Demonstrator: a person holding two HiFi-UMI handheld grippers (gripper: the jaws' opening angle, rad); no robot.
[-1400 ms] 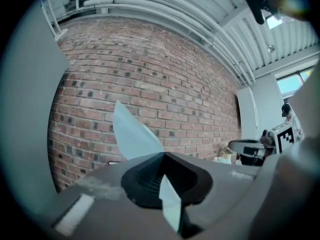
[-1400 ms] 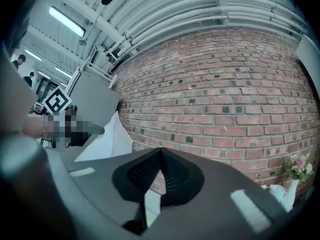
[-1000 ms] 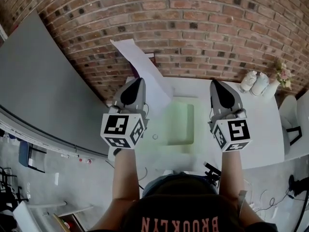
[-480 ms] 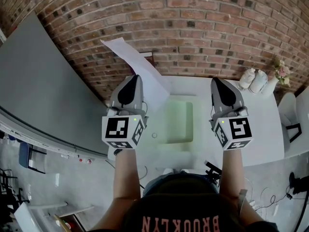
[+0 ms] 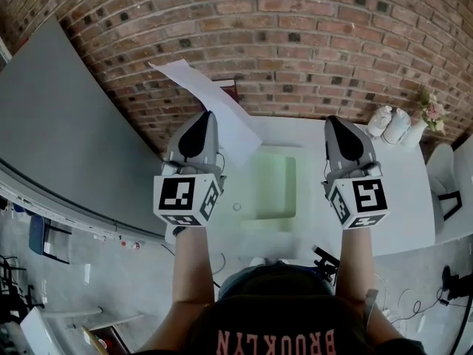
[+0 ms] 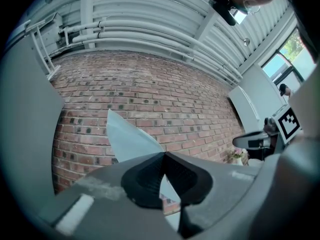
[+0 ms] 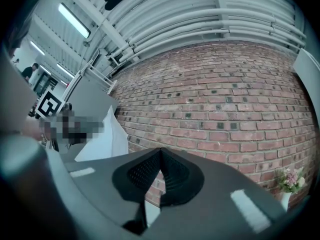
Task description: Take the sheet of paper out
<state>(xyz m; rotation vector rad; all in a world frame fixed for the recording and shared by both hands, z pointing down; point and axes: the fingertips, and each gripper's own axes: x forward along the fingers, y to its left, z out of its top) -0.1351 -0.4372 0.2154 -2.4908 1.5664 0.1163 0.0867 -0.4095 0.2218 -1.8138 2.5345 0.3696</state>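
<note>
Paper sheet (image 5: 214, 103) clamped in left tongs (image 5: 209, 115); long axis slanting up-left

likely workshop: brick wall (image 5: 295, 43), ceiling pipes (image 6: 145, 31)

The brick wall (image 5: 295, 43) closes off my front, and a grey panel (image 5: 59, 124) walls my left. Between the left gripper (image 5: 207, 117) and the right gripper (image 5: 332, 120), the air over the tabletop (image 5: 399, 205) is open. The paper (image 5: 211, 98) slants from the left jaws towards the wall. Bottles (image 5: 390, 126) and flowers (image 5: 432, 113) crowd the far right corner.
</note>
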